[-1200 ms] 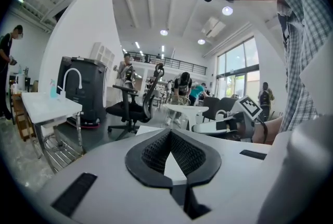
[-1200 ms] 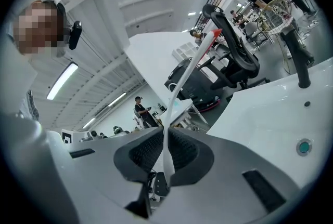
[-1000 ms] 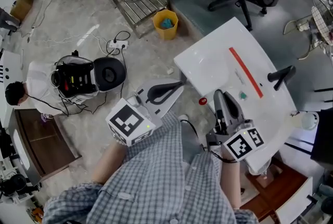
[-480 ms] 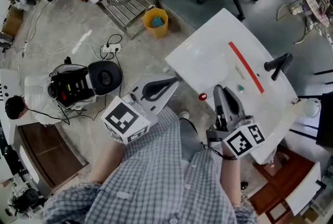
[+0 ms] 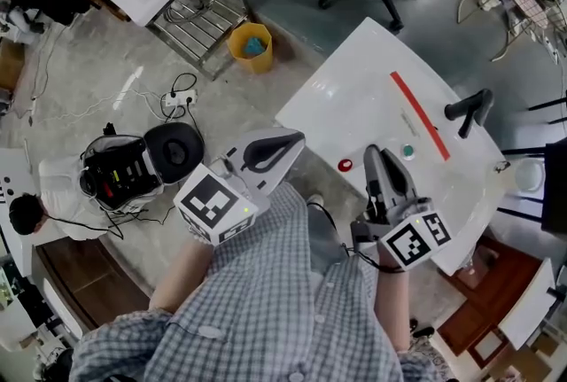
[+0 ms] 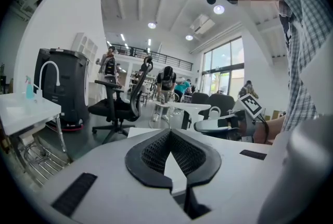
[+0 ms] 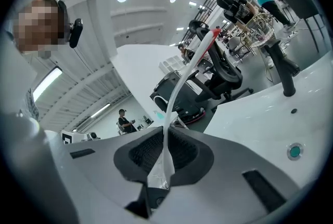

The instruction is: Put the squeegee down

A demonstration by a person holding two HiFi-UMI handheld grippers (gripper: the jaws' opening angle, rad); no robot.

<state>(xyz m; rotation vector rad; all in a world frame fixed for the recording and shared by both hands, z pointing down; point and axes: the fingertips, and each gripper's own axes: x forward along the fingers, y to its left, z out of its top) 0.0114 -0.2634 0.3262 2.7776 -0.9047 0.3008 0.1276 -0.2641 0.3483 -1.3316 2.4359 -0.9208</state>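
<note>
Showing the white counter [image 5: 345,97] beneath the work, with the left gripper [image 6: 169,137] pressed together on nothing and held off the counter's near edge. The right gripper [image 7: 165,132] pinches the squeegee [image 7: 179,80], a thin white strip ending in red, above the counter and near the black faucet [image 5: 469,108]. Whether the strip touches the surface cannot be told. Release from a height risks a bounce or a slide off the edge; a wide swing risks striking the faucet.
</note>
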